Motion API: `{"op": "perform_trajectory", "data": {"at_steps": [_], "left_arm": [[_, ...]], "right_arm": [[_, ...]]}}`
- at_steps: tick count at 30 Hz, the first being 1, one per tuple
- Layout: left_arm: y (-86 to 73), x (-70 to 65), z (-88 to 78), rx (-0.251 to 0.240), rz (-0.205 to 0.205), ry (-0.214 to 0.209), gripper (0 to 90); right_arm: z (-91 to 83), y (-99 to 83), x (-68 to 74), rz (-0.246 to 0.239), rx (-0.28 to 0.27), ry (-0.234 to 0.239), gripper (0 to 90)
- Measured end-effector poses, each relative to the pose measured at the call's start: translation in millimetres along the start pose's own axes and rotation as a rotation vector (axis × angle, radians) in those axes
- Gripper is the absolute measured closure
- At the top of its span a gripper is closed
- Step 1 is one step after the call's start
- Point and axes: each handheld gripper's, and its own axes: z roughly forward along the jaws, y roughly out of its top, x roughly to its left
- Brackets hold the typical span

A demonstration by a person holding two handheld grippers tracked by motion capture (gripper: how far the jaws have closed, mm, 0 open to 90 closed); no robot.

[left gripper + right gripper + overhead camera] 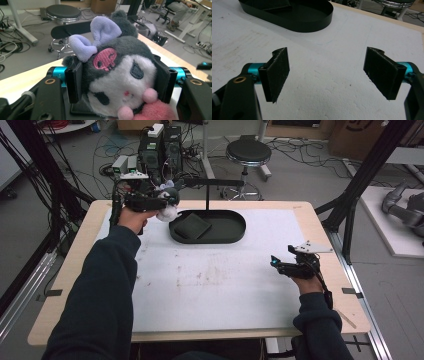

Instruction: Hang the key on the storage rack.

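A plush toy [120, 75] with a white face, dark grey hood, lilac bow and pink pompoms is clamped between the jaws of my left gripper [120, 82]. In the high view the left gripper [162, 205] holds the plush toy [168, 211] just off the left end of a black oval tray [235, 231]. A dark square pad [192, 226] lies inside the tray. My right gripper [325, 72] is open above the white table mat, nothing between its pads. The right gripper [280, 264] sits at the table's right side, far from the tray [322, 21].
A white foam mat [215, 275] covers the wooden table [65, 270]. A thin black post [207, 195] with a horizontal bar rises behind the tray. Beyond the far edge stand a round stool [248, 154], computer towers [160, 152] and loose cables on the floor.
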Motion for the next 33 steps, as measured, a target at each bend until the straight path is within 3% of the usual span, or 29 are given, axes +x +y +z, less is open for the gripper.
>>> {"op": "perform_trajectory", "data": {"at_steps": [3, 10, 17, 24, 29, 33], "left_arm": [[5.7, 6.9, 11.0, -0.008, -0.036, 0.008, 37.1], [13.4, 17.3, 28.3, -0.009, -0.062, 0.035, 37.2], [19.5, 19.6, 38.2, -0.022, -0.060, 0.059, 37.2], [16.0, 27.2, 40.3, -0.041, -0.093, 0.100, 37.2], [7.2, 32.2, 38.9, -0.028, -0.090, 0.165, 37.0], [-8.6, 37.3, 40.1, 0.017, -0.082, 0.230, 36.8]], "right_arm": [[-0.6, -0.3, -1.8, 0.005, -0.006, -0.001, 21.2], [-3.0, -0.5, -3.1, 0.014, -0.015, 0.004, 21.2], [-5.4, -2.4, -6.8, 0.025, -0.016, -0.001, 21.2], [-6.2, -3.3, -7.5, 0.028, -0.014, -0.003, 21.2], [-6.6, -4.1, -8.5, 0.032, -0.015, -0.006, 21.2], [-6.8, -4.2, -8.8, 0.031, -0.015, -0.009, 21.2]]}}
